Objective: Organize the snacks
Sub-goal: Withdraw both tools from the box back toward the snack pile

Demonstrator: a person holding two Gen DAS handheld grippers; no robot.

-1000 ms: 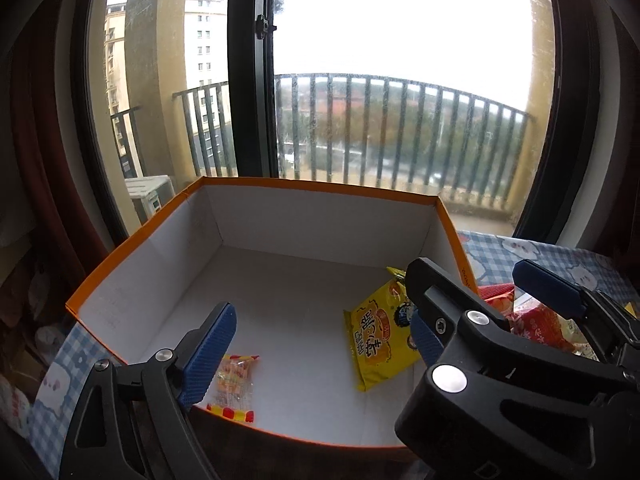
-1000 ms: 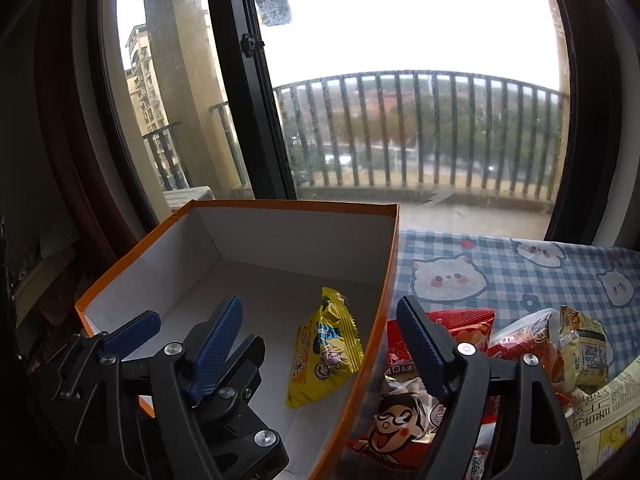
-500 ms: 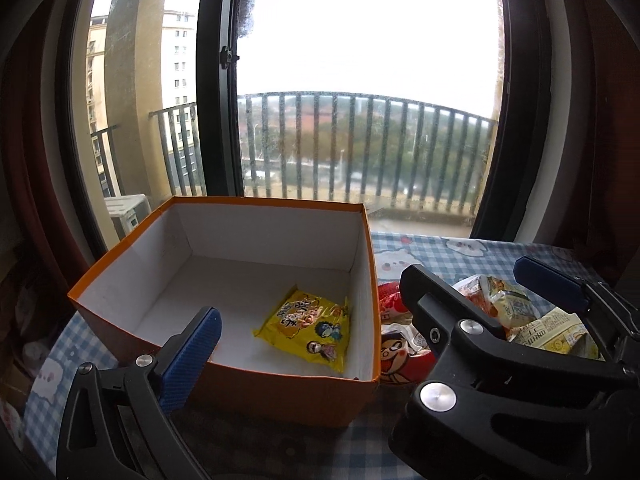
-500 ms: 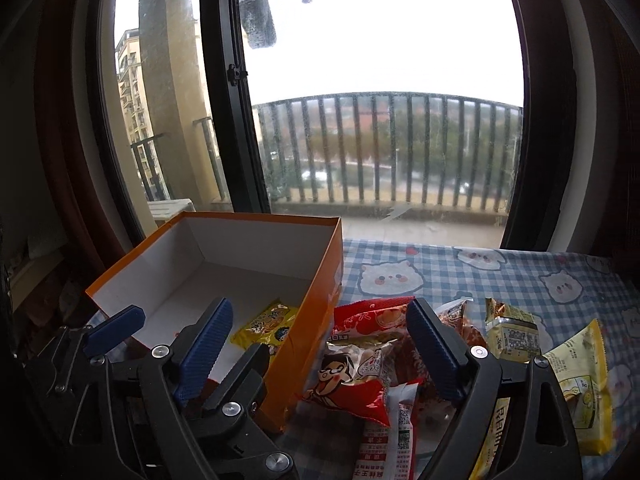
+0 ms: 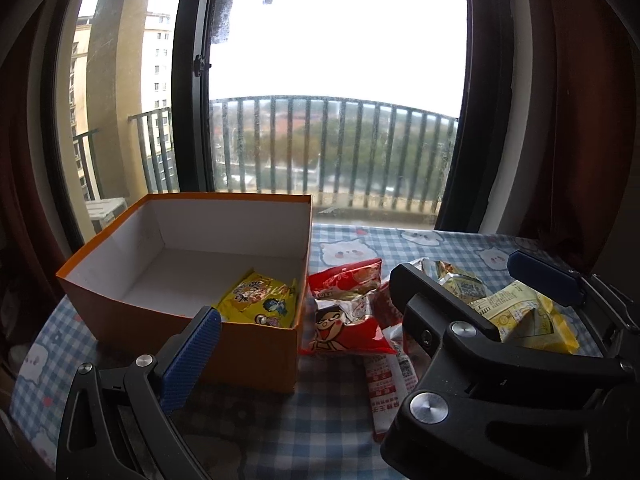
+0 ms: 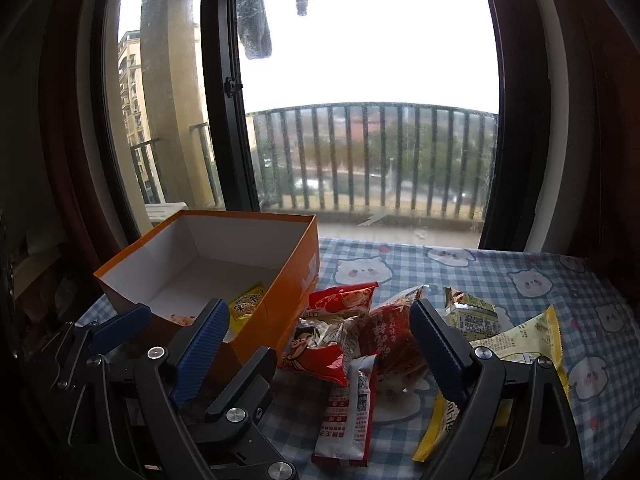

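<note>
An orange box (image 5: pixel 180 320) with a white inside stands at the left on the checked tablecloth (image 6: pixel 520 280). A yellow packet (image 5: pixel 260 300) lies in its near right corner, and a small candy (image 6: pixel 180 318) lies near its front wall. Right of the box is a heap of red packets (image 6: pixel 332 336), a long red-and-white packet (image 6: pixel 348 412) and yellow-green packets (image 5: pixel 528 316). My left gripper (image 5: pixel 320 316) is open and empty in front of the box's right corner. My right gripper (image 6: pixel 318 320) is open and empty above the red packets. The right gripper's fingers (image 5: pixel 540 280) hide my left gripper's right finger.
The table's far edge meets a tall window (image 5: pixel 320 120) with a balcony railing (image 6: pixel 372 160) outside. Dark curtains (image 5: pixel 580 120) hang at both sides. Dim clutter (image 6: pixel 36 272) sits past the table's left edge. Bare cloth lies behind the snack heap.
Both grippers have drawn back from over the box and shifted right. The box now sits ahead to the left and the snack heap has come into view. Both pairs of jaws stand a little wider.
</note>
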